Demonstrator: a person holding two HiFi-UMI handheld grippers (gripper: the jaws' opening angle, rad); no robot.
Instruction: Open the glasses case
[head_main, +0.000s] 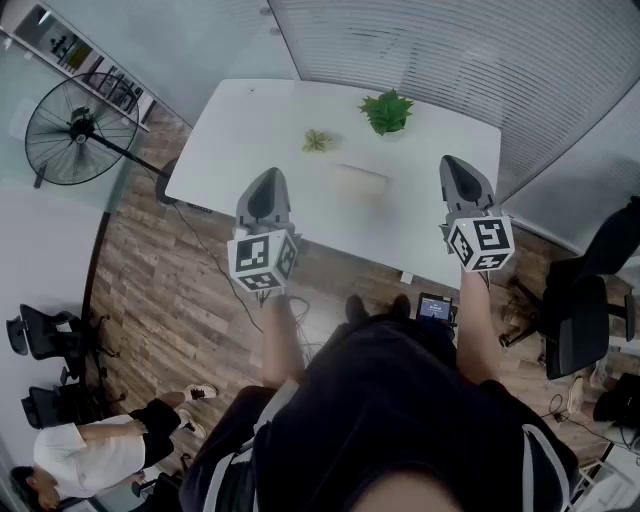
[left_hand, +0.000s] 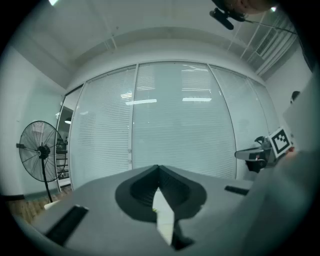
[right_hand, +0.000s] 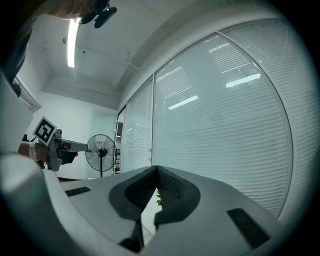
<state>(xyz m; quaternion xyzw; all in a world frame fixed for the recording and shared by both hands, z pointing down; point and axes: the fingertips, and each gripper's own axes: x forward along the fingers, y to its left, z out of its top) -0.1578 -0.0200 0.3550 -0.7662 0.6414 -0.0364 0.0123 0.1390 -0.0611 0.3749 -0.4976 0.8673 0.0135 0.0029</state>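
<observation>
The pale glasses case (head_main: 360, 179) is seen lying on the white table (head_main: 240, 130), near a potted plant (head_main: 387, 110). The left gripper (head_main: 266, 180) and right gripper (head_main: 458, 165) are held level on either side of it, jaws pressed together, nothing gripped.

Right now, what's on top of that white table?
A leafy green plant, a smaller yellowish plant and a pale glasses case. The left hand-held gripper and the right hand-held gripper hide bits of the table.
</observation>
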